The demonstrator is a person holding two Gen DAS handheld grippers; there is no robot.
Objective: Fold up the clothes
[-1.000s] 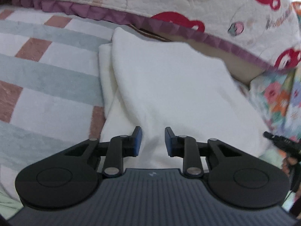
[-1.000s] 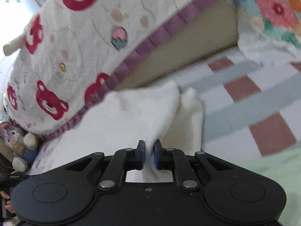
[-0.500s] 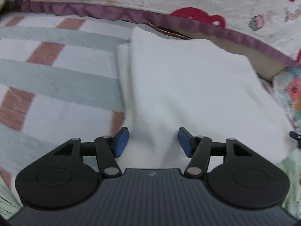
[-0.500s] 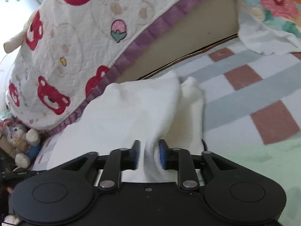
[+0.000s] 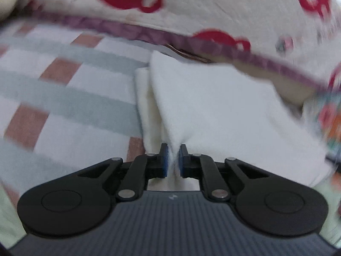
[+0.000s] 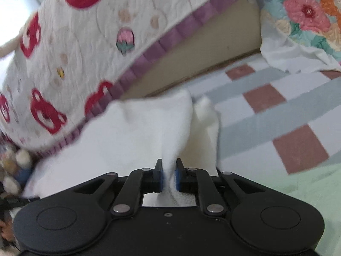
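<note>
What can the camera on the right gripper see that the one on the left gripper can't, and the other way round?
Only the right view shows the soft toy at the far left edge, a clear flowered quilt, and the right gripper pinching the white cloth. Only the left view shows the left gripper, shut on the same cloth. Both share the white cloth, the checked blanket beneath it, and the bear-print quilt with its purple edge behind.

Black hand-held gripper [image 5: 173, 160], blue pads [image 5: 164, 160], silver screws, ribbed grey body.
</note>
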